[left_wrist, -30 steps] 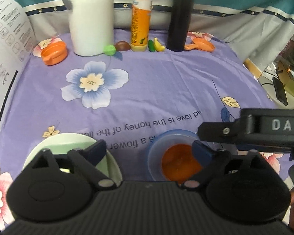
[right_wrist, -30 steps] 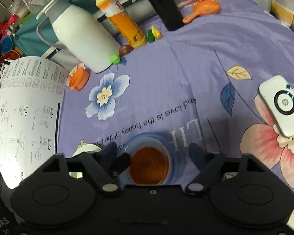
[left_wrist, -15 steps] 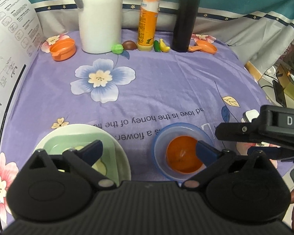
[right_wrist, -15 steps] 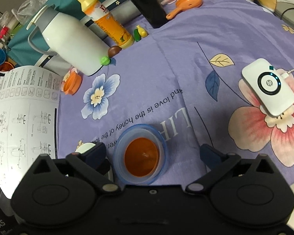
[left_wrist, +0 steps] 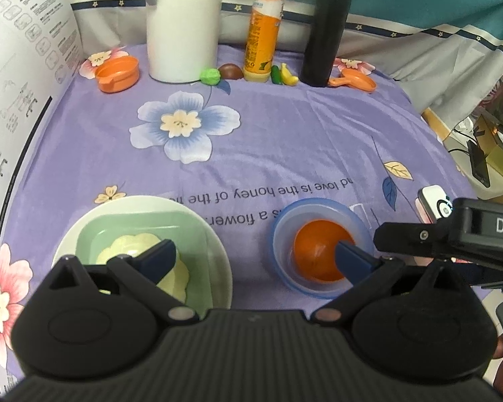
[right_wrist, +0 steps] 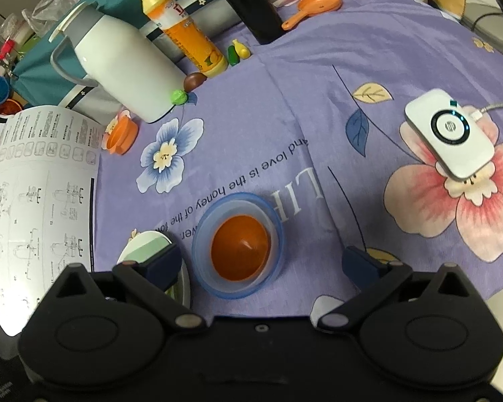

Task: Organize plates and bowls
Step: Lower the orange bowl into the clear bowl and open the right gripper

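Observation:
A blue bowl (left_wrist: 285, 227) with an orange bowl (left_wrist: 313, 251) nested inside sits on the purple cloth; it also shows in the right wrist view (right_wrist: 204, 234), orange bowl (right_wrist: 239, 251) within. To its left a white plate (left_wrist: 214, 244) carries a green square dish (left_wrist: 130, 224) with a pale yellow scalloped dish (left_wrist: 130, 244) on top. My left gripper (left_wrist: 255, 258) is open and empty above both stacks. My right gripper (right_wrist: 261, 264) is open and empty, above the blue bowl.
At the back stand a white jug (left_wrist: 184, 23), an orange bottle (left_wrist: 265, 30) and a black cylinder (left_wrist: 325, 37), with small toy foods, an orange cup (left_wrist: 117, 73) and an orange pan (left_wrist: 355, 80). A paper sheet (right_wrist: 33, 201) stands left. A white device (right_wrist: 449, 137) lies right.
Both grippers have pulled back and up from the bowls, so more of the plate stack and the table shows. The nested bowls have stayed in place.

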`<move>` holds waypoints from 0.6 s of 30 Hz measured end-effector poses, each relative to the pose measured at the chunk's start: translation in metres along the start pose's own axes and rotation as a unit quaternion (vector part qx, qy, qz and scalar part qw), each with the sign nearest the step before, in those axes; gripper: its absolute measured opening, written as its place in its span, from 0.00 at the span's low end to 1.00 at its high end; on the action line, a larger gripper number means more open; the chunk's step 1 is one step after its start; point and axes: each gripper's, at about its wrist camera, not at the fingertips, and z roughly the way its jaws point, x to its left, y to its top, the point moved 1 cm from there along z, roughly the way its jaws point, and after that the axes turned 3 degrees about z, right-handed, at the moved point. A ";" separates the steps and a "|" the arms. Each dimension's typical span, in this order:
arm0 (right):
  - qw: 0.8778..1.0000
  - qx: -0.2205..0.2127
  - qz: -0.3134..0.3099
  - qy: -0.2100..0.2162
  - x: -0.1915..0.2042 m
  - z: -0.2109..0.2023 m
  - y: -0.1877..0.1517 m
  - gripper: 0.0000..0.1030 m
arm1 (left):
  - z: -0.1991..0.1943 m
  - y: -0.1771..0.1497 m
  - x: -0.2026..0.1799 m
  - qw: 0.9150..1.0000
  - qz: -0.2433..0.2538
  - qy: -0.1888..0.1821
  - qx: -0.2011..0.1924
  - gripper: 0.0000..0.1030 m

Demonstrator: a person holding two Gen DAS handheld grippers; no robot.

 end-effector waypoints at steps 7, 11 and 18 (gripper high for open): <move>1.000 -0.008 -0.006 -0.007 -0.002 0.006 -0.001 1.00 | 0.015 -0.003 0.001 1.000 0.001 -0.001 0.016 1.00; 1.000 -0.010 -0.011 -0.011 -0.004 0.012 0.001 1.00 | 0.023 -0.004 0.001 1.000 0.005 -0.001 0.025 1.00; 1.000 0.007 -0.002 -0.028 -0.014 0.026 0.005 1.00 | 0.038 -0.005 -0.004 0.999 0.014 -0.001 0.039 1.00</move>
